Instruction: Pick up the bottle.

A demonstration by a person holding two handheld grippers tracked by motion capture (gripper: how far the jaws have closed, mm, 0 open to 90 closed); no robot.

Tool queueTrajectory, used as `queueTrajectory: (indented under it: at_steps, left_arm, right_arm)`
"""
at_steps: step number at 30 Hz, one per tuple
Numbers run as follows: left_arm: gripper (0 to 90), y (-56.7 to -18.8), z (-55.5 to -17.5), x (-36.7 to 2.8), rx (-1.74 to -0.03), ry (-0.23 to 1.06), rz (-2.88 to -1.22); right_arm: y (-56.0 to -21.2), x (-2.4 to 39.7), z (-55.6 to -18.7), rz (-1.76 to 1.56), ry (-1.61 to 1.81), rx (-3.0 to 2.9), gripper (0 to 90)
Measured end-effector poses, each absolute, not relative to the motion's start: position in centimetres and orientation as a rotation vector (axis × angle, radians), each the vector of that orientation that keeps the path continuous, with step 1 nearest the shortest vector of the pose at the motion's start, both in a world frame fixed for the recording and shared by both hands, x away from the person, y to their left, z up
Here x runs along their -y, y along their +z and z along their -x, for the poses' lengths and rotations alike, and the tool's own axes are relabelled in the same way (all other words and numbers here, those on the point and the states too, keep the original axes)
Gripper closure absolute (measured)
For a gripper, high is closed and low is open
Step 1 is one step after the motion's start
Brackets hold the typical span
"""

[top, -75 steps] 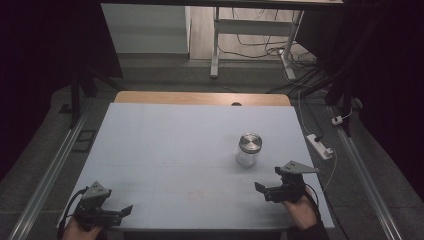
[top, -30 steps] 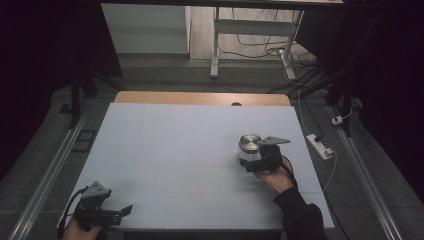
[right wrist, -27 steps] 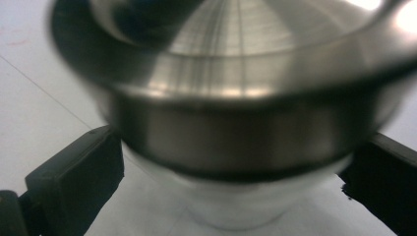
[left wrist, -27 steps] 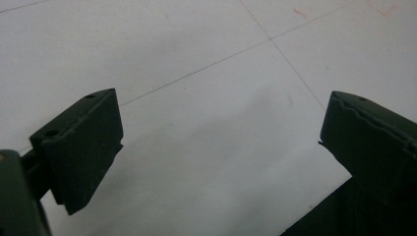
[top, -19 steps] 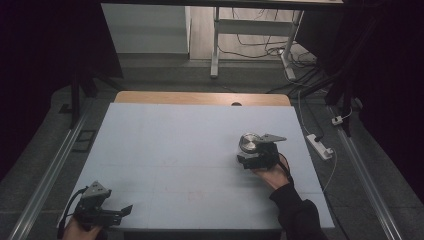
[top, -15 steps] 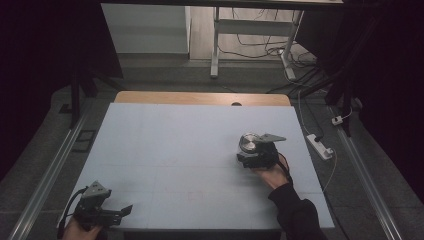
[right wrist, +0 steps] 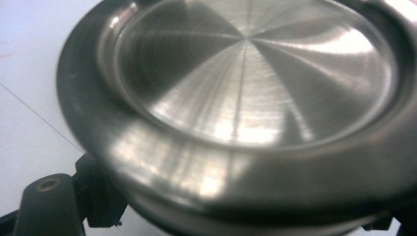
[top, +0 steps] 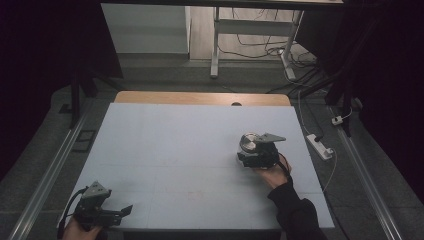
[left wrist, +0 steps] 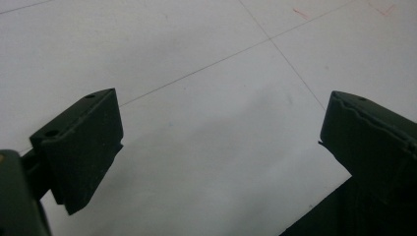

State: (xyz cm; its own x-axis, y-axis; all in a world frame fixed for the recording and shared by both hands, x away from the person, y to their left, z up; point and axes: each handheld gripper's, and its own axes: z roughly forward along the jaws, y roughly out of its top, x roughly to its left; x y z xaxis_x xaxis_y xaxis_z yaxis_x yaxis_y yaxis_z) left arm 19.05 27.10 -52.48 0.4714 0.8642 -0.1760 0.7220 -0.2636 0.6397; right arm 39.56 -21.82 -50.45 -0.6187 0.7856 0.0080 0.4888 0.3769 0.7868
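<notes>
A glass jar with a shiny metal lid (top: pixel 248 140) stands upright on the right half of the pale table (top: pixel 190 140). My right gripper (top: pixel 246 154) reaches it from the near side, and its jaws have just been closing on the jar below the lid. In the right gripper view the lid (right wrist: pixel 255 73) looms close, with one black finger (right wrist: pixel 101 196) pressed at the jar's left side. Near the table's front left corner my left gripper (top: pixel 122 212) is open over bare tabletop, nothing between its jaws (left wrist: pixel 221 147).
A wooden strip (top: pixel 200 98) runs along the table's far edge. On the floor at the right lies a white power strip (top: pixel 320 146) with cables. Metal rails flank the table on both sides, and a stand's legs (top: pixel 215 45) rise behind it.
The right hand has come from the front right edge up to the jar, and its jaws have closed around the jar. The left gripper has kept still.
</notes>
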Motion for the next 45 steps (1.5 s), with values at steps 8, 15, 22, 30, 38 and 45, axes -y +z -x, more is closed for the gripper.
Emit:
queueTrajectory:
  at_steps: [8,15,22,30,38,45]
  left_arm:
    - [3.7,-52.5,-19.1,-27.1,-1.311,0.273,-2.051]
    - [3.7,-52.5,-19.1,-27.1,-1.311,0.273,-2.052]
    - [3.7,-52.5,-19.1,-27.1,-1.311,0.273,-2.052]
    - [3.7,-52.5,-19.1,-27.1,-1.312,0.272,-2.052]
    - [3.7,-52.5,-19.1,-27.1,-1.312,0.273,-2.053]
    - [3.7,-52.5,-19.1,-27.1,-1.312,0.272,-2.053]
  right_arm:
    - [-49.6,21.6,-38.9,-1.069,1.128,-2.281,14.8]
    - [-48.9,20.3,-37.9,-0.985,1.146,-2.324,14.8]
    - [-48.5,18.9,-36.8,-0.919,1.178,-2.364,14.8]
    - [-48.0,17.2,-35.6,-0.855,1.225,-2.396,14.8]
    - [-47.9,15.5,-34.4,-0.802,1.260,-2.440,14.9]
    - [-47.9,14.2,-33.6,-0.765,1.279,-2.485,14.9]
